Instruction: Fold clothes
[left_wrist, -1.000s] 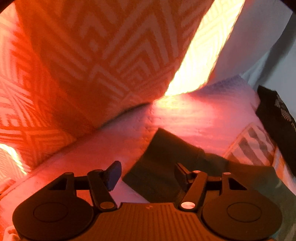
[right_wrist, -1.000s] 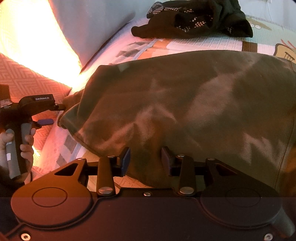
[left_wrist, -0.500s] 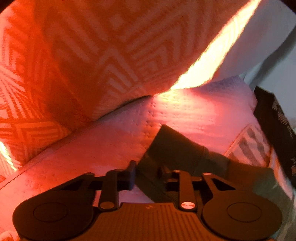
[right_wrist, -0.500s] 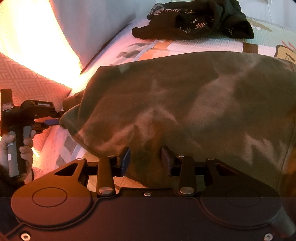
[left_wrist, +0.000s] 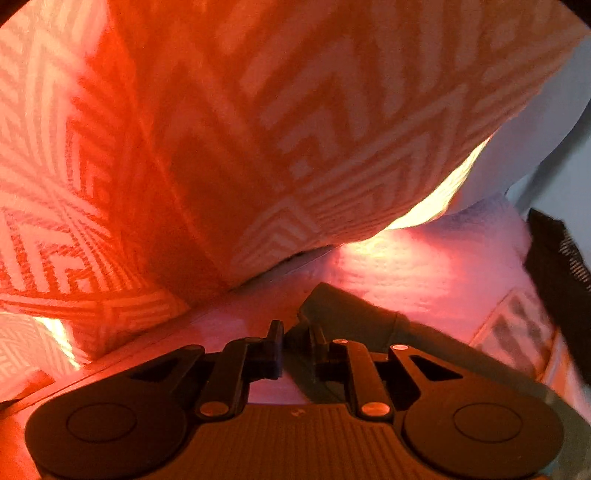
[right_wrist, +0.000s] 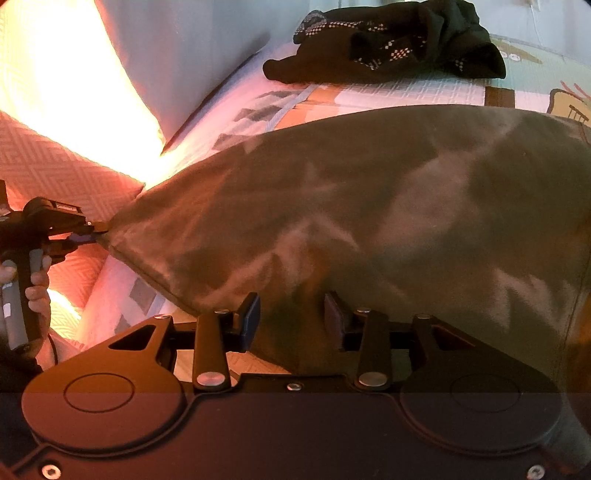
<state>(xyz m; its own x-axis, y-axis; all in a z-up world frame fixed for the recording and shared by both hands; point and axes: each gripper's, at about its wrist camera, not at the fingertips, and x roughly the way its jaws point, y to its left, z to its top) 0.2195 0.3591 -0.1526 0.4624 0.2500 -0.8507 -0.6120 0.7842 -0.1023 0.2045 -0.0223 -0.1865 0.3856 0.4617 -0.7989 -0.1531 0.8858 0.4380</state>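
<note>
An olive green garment lies spread over the patterned bed cover. My left gripper has one corner of the garment between its jaws, which are closing and pinch the cloth. In the right wrist view the left gripper, held by a hand, pulls that corner taut to the left. My right gripper sits at the garment's near edge, with a bunch of the cloth filling the gap between its fingers.
A large orange pillow with a white zigzag pattern looms right behind the left gripper. A pale pillow leans beside it. A crumpled black garment with white dots lies at the far side of the bed.
The left gripper's jaws went from wide apart to pinched on the garment's corner. It then drew the corner left, stretching the cloth flat. The right gripper kept still.
</note>
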